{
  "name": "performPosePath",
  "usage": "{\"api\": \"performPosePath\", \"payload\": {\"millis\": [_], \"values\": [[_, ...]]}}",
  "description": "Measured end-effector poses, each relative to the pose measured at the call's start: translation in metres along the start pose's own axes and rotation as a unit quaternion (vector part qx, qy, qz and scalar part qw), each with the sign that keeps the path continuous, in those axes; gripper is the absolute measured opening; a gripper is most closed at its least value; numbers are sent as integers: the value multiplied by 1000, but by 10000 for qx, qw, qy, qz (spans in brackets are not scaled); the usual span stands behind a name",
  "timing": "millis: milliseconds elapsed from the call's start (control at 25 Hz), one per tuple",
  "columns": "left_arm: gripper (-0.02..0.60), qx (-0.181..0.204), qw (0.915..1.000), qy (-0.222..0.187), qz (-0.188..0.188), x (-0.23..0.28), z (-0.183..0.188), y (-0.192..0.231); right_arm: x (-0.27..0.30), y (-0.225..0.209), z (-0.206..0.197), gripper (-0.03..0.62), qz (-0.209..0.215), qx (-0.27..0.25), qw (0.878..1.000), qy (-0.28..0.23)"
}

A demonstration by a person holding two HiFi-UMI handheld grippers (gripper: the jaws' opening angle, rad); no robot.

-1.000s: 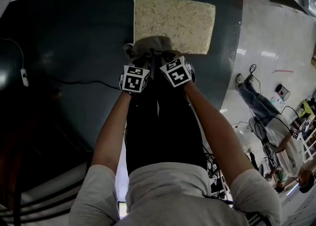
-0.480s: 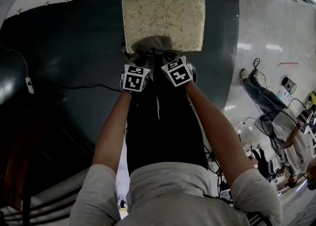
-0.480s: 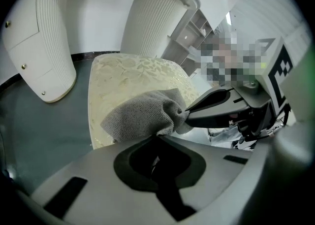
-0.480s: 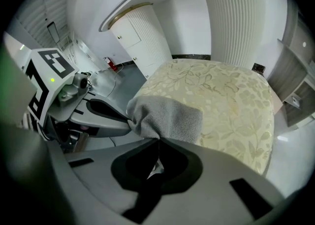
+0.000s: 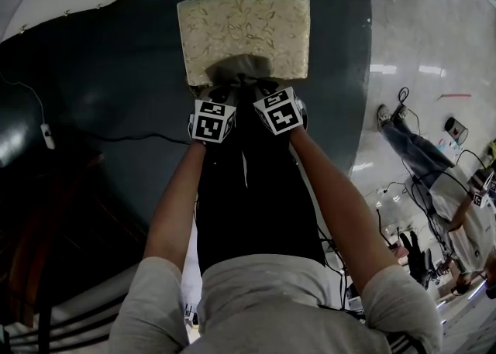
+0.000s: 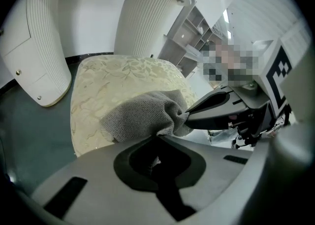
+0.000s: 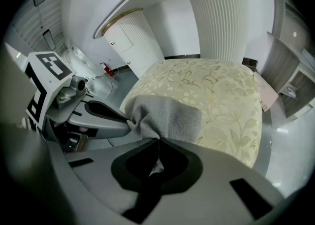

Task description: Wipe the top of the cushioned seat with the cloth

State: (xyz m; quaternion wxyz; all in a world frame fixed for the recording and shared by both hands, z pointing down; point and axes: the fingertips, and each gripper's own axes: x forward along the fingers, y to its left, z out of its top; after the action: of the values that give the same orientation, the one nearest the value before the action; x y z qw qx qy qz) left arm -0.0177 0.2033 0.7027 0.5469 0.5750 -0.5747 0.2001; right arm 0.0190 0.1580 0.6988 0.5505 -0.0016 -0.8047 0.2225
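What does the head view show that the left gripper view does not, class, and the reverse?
Only the head view: the person's arms and a bystander on the floor at right. Only the left gripper view: shelves behind the seat. Both: the grey cloth lying on the seat's near edge.

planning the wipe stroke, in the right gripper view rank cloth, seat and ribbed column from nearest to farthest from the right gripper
1. cloth, pinched by the right gripper.
2. seat, under the cloth and stretching ahead.
3. ribbed column, upright past the seat's far edge.
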Motion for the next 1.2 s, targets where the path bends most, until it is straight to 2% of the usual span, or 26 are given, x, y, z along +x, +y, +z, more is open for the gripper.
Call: {"api": "performPosePath", "payload": {"millis": [200, 520, 800, 1200], "values": [[18, 34, 10000, 3, 68, 5, 5, -6, -3, -4, 1, 14, 86, 52, 9999, -87], [18, -131, 9995, -87, 271, 8, 23, -4, -2, -12, 6, 14, 267, 24, 9993, -245], [18, -268, 9989, -67, 386, 9, 35, 3, -6, -24, 25, 14, 310, 15, 9989, -347], [18, -202, 9990, 9, 407, 9, 65, 16, -6, -37, 51, 14, 270, 59, 9991, -336]]}}
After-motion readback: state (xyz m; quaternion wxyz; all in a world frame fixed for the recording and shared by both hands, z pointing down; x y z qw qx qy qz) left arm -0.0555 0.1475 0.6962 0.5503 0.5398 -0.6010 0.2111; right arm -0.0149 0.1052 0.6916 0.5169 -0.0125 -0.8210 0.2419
